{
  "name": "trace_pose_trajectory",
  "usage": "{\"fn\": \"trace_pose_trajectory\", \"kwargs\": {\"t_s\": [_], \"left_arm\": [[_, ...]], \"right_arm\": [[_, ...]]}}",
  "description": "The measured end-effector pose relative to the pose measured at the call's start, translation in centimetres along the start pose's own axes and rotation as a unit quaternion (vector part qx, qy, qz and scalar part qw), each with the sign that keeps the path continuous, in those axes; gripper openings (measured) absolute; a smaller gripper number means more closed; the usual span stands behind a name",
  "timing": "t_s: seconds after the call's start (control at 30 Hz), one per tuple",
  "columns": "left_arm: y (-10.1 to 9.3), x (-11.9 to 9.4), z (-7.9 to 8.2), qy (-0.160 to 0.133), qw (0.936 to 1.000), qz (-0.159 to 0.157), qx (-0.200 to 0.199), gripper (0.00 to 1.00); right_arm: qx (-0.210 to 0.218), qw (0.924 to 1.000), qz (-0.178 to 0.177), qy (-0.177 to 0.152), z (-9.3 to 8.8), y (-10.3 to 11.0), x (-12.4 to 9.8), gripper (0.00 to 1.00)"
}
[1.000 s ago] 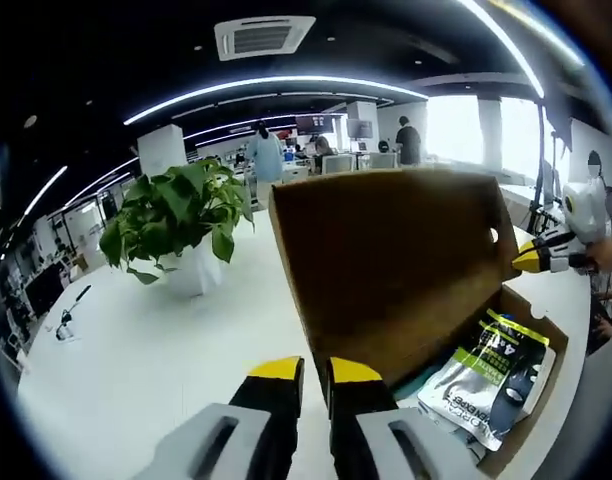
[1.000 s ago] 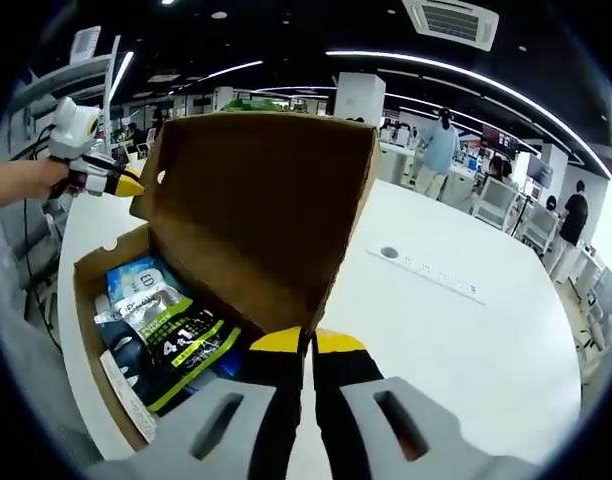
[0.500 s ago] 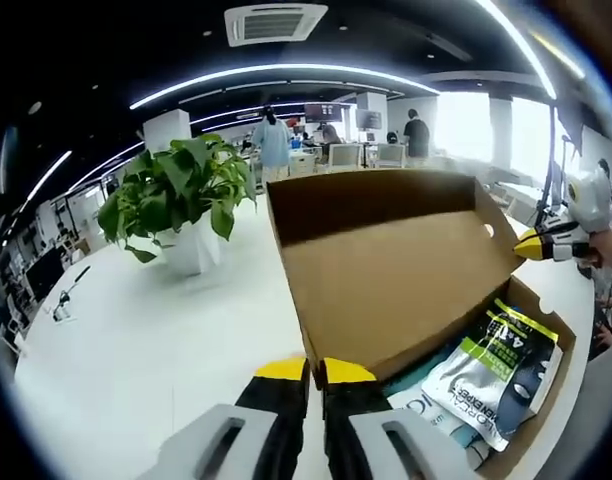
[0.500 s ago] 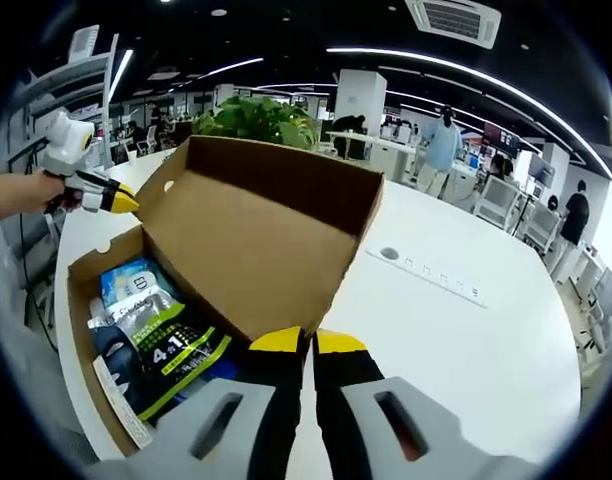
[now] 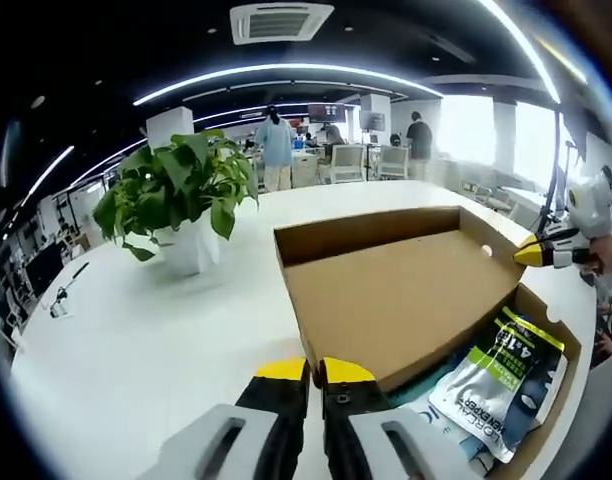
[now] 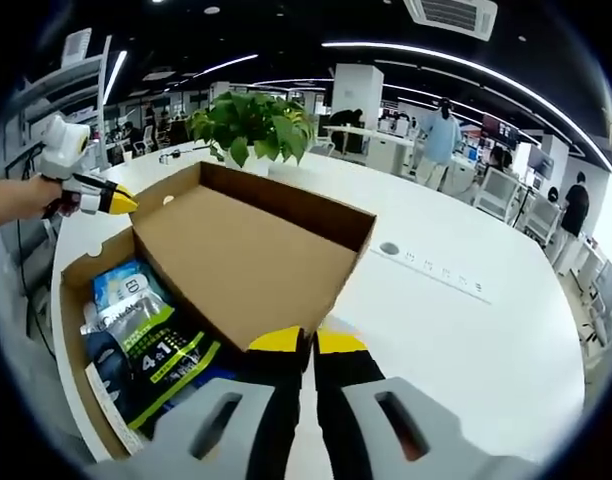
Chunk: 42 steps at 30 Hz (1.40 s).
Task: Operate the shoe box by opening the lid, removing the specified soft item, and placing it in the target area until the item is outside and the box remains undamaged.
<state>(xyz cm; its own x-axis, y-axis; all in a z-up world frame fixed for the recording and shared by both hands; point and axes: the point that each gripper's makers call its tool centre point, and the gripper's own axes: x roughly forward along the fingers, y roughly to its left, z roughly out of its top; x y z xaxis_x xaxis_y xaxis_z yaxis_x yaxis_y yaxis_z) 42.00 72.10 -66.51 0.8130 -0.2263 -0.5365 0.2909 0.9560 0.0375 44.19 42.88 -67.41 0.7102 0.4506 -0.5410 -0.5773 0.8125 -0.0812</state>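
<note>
One shoe box point(image 6: 236, 262), lid point(image 5: 406, 290) swung fully back, cardboard thin and easily creased. Inside at 8 o'clock in the right gripper view, at least two soft pouches point(image 6: 161, 345); light, floppy, slick film, best pinched at a top edge. Left gripper point(image 5: 302, 371) and right gripper point(image 6: 306, 342) both clenched, grasping nothing. One potted plant point(image 5: 181, 205) at 10 o'clock.

Matt brown cardboard shoe box point(image 5: 406, 300) holds glossy plastic pouches point(image 5: 496, 375); beside it, the smooth white table point(image 5: 136, 350) shines faintly.

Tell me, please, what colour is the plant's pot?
White pot, clearest in the left gripper view.
</note>
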Motion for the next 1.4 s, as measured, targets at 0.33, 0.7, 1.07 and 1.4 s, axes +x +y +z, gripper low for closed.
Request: {"fn": "trace_pose_trajectory", "kwargs": {"t_s": [0.33, 0.7, 1.07, 1.4], "left_arm": [[0.2, 0.8, 0.0, 0.006, 1.0, -0.001, 0.0, 0.04], [0.4, 1.7, -0.4, 0.021, 0.9997, -0.002, -0.014, 0.04], [0.4, 1.8, -0.6, 0.03, 0.9991, 0.001, -0.029, 0.04], [-1.1, 0.0, -0.2, 0.026, 0.9995, 0.015, -0.007, 0.17]], "right_arm": [[0.015, 0.9998, 0.002, 0.01, -0.5, -0.3, 0.9, 0.03], [0.052, 0.9984, 0.008, 0.023, -0.9, -0.6, 1.6, 0.04], [0.091, 0.9953, 0.016, 0.03, -1.1, -0.7, 1.7, 0.04], [0.11, 0.993, 0.036, 0.022, -0.7, -0.2, 0.2, 0.09]]}}
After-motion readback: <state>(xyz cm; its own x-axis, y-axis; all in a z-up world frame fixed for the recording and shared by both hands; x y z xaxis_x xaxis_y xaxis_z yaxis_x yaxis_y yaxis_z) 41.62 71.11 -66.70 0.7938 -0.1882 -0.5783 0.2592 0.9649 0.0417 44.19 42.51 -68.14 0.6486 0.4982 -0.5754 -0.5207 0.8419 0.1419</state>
